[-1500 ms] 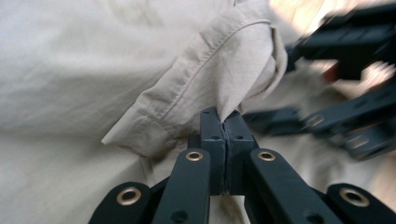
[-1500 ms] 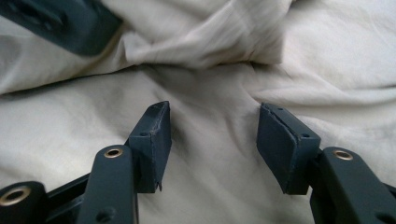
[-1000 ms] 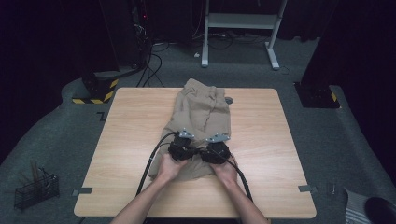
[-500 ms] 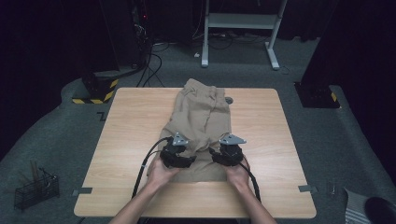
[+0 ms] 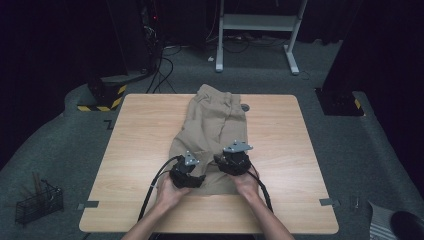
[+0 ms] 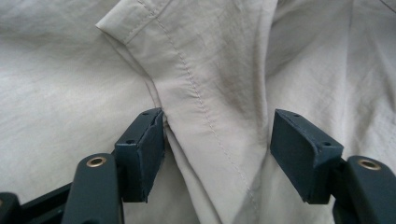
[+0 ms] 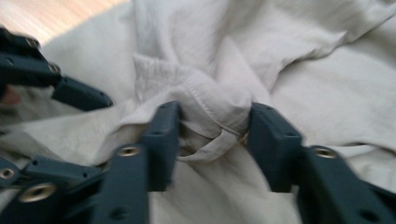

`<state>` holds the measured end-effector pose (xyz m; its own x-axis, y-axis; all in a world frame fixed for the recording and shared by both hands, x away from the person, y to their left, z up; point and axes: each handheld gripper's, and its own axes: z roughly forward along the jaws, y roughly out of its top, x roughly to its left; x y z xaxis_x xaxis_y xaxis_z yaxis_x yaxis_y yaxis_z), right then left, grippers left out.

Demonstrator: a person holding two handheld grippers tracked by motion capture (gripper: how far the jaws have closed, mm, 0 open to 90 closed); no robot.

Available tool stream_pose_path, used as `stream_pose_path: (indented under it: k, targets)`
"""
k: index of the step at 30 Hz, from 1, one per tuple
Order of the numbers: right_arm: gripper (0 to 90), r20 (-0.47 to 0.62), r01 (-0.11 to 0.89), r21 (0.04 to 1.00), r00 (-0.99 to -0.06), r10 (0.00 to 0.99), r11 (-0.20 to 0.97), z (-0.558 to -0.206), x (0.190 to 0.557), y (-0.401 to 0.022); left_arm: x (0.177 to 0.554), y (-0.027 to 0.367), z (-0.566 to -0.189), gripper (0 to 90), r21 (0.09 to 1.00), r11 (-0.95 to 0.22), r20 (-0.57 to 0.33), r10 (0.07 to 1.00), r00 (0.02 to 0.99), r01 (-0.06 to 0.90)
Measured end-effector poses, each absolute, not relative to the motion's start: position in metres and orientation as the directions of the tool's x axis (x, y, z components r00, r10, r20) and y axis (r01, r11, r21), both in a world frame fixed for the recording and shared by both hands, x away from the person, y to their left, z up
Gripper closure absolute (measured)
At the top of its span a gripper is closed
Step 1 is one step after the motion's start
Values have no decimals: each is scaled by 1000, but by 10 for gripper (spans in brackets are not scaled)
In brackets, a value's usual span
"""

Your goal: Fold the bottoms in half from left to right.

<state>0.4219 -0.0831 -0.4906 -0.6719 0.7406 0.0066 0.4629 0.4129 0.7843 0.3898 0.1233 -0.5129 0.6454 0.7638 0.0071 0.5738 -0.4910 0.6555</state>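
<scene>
A tan garment [image 5: 215, 122] lies lengthwise on the wooden table [image 5: 140, 150], its near end bunched under both grippers. My left gripper [image 5: 187, 169] is over the near left part. In the left gripper view it [image 6: 217, 149] stands open and its jaws have just been opening. A stitched fold [image 6: 205, 107] runs between them, brushing one pad and clear of the other. My right gripper [image 5: 234, 159] is beside it. Its jaws [image 7: 212, 135] have just been closing and now press on a bunched hem of the garment [image 7: 205, 102]. The left gripper's fingers [image 7: 70, 91] show at that view's left.
A small dark object [image 5: 245, 107] lies on the table by the garment's far right edge. On the floor are a black wire basket [image 5: 37, 202] at left, a yellow-and-black striped base [image 5: 100, 102], cables, and a white desk frame [image 5: 260, 25] at the back.
The grippers, side by side a second ago, moved apart. Since then the right one has come back toward the middle and the left one has slid a little nearer the person.
</scene>
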Motion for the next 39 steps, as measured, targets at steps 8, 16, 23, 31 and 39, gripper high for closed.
stream_pose_path:
  k: [8, 16, 23, 31, 39]
  targets:
    - [873, 20, 493, 757, -675, 738, 430, -501, 434, -89, 411, 134, -516, 314, 679, -449, 12, 798, 603, 581]
    - [878, 8, 447, 799, -677, 736, 402, -491, 427, -96, 402, 147, -514, 301, 669, -442, 17, 813, 582, 598]
    - [871, -20, 441, 787, -681, 732, 431, -501, 412, -111, 381, 159, -510, 291, 689, -416, -6, 815, 579, 593]
    - [866, -16, 476, 767, -656, 755, 430, -515, 409, -121, 364, 167, -512, 296, 688, -426, 14, 817, 576, 587]
    - [867, -47, 508, 741, -613, 789, 439, -523, 432, -115, 393, 170, -518, 324, 700, -395, 40, 853, 520, 595]
